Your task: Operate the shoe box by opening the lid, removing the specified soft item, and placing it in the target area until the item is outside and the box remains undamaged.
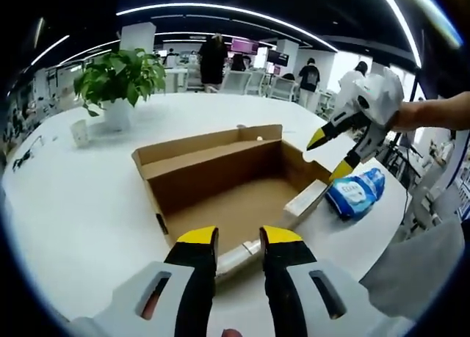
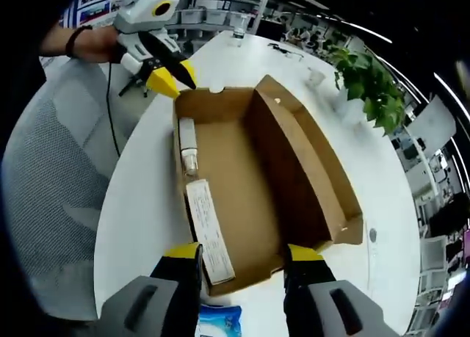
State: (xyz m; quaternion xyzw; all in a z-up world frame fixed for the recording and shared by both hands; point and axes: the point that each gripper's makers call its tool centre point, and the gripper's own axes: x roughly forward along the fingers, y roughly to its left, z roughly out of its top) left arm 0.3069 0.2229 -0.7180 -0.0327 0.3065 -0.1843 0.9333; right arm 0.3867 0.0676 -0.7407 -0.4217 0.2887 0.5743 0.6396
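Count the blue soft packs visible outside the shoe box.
1. The blue soft pack lies on the white table, beside the open shoe box, near the right tongs.

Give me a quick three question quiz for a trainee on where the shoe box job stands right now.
1. True or false: the box is open and looks empty.
2. Where does the blue packet lie? A in the box; B on the table beside the box; C in a gripper.
3. Which gripper is open: left gripper or right gripper?

Key
1. true
2. B
3. both
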